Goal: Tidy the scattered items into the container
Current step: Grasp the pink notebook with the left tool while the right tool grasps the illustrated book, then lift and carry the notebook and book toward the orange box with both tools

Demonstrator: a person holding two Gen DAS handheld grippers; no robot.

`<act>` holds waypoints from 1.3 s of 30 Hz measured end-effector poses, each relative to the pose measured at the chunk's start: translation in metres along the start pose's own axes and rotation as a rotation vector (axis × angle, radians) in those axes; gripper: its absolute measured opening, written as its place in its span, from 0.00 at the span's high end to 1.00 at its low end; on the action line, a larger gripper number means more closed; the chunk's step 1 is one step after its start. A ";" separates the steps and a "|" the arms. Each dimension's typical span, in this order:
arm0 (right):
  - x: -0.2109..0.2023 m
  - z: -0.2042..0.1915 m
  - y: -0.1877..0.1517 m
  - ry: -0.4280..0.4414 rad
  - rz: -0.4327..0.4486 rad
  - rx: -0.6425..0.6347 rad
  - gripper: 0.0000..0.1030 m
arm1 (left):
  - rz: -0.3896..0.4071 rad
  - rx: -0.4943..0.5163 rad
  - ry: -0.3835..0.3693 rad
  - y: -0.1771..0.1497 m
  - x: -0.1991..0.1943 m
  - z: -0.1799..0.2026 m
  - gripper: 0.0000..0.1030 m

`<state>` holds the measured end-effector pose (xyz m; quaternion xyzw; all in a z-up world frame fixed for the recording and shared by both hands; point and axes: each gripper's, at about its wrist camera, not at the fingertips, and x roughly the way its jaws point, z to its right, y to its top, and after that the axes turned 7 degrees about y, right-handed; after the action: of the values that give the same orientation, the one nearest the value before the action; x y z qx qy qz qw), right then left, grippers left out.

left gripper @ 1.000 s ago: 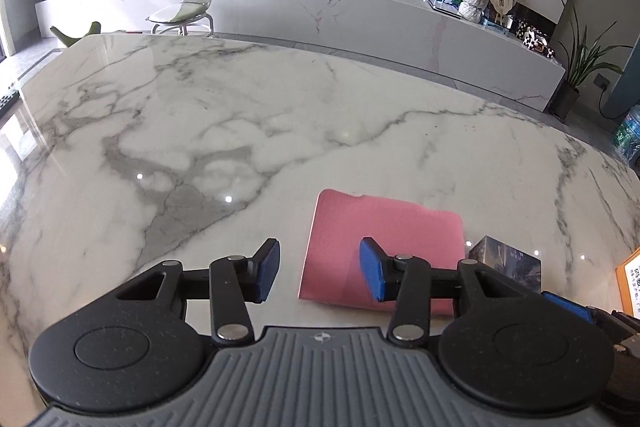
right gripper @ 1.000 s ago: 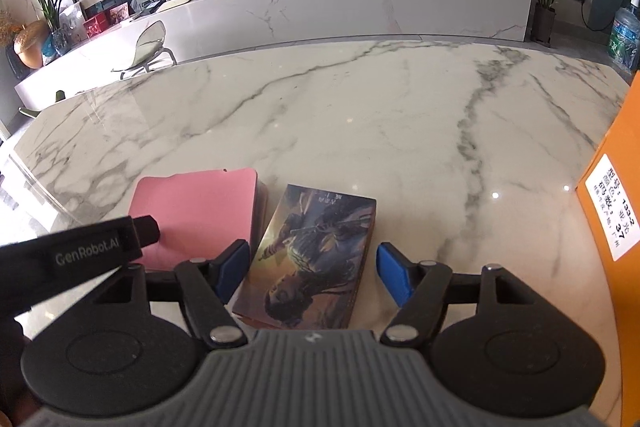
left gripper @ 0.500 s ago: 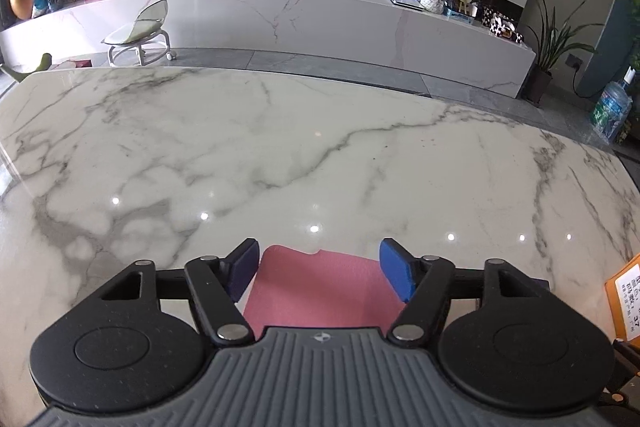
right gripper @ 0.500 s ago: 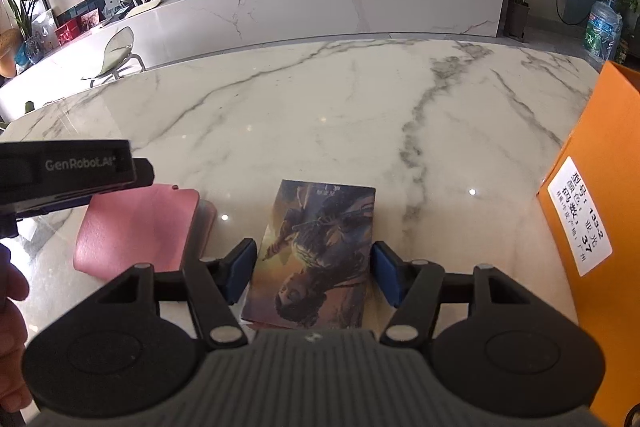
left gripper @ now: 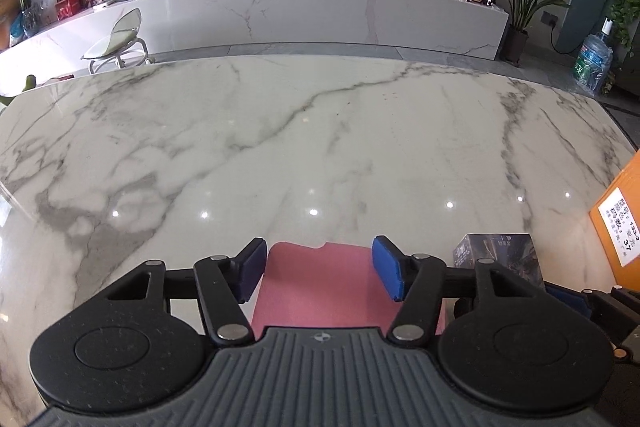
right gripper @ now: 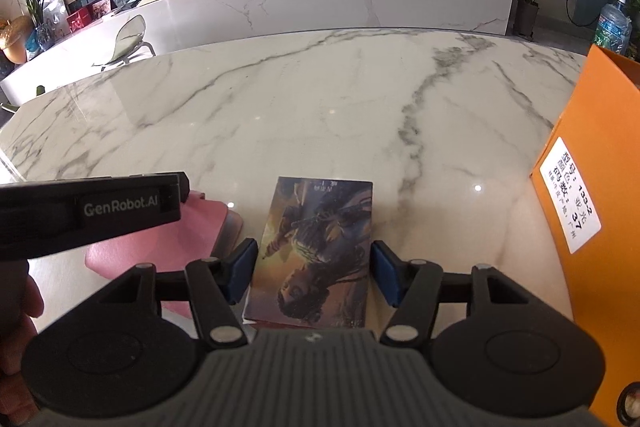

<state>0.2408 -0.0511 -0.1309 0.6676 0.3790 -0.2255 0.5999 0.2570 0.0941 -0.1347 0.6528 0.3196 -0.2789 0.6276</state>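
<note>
A pink notebook (left gripper: pixel 320 283) lies flat on the marble table. My left gripper (left gripper: pixel 318 273) is open, with its blue fingertips on either side of the notebook's width. A book with an illustrated cover (right gripper: pixel 316 247) lies beside the notebook, which also shows in the right wrist view (right gripper: pixel 176 247). My right gripper (right gripper: pixel 312 273) is open, and its fingertips straddle the book. The book's far corner shows in the left wrist view (left gripper: pixel 496 257). An orange box (right gripper: pixel 588 211) with a white label stands at the right.
The marble table (left gripper: pixel 300 147) stretches ahead to its far edge. The left gripper's black body (right gripper: pixel 88 211) crosses above the notebook in the right wrist view. My hand (right gripper: pixel 16 327) shows at the lower left. The orange box also shows in the left wrist view (left gripper: pixel 618 227).
Both grippers have moved forward and lower over their objects. The left gripper opened wider and centred on the pink notebook. The right gripper's fingers now flank the book.
</note>
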 end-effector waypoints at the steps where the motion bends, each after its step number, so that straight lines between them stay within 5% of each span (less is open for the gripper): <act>1: -0.004 0.000 -0.004 0.003 -0.007 -0.007 0.38 | -0.006 -0.002 -0.005 -0.004 -0.004 -0.001 0.36; 22: -0.089 0.020 -0.092 -0.033 -0.139 -0.007 0.38 | -0.126 -0.023 -0.014 -0.095 -0.096 0.013 0.53; 28: -0.107 0.028 -0.109 -0.012 -0.162 0.020 0.39 | -0.236 -0.072 -0.126 -0.123 -0.107 0.018 0.67; 33: -0.116 0.032 -0.118 -0.008 -0.163 0.038 0.39 | -0.162 -0.034 -0.096 -0.131 -0.125 0.024 0.67; 35: -0.118 0.033 -0.120 -0.011 -0.163 0.045 0.39 | -0.123 -0.009 -0.080 -0.132 -0.133 0.027 0.64; 37: -0.121 0.035 -0.122 -0.011 -0.164 0.054 0.39 | -0.081 0.044 -0.073 -0.130 -0.139 0.031 0.36; 39: -0.123 0.036 -0.123 -0.005 -0.162 0.060 0.39 | -0.041 0.104 -0.060 -0.129 -0.141 0.035 0.32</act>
<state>0.0761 -0.1157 -0.1221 0.6520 0.4233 -0.2862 0.5602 0.0688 0.0502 -0.1112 0.6694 0.2990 -0.3272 0.5962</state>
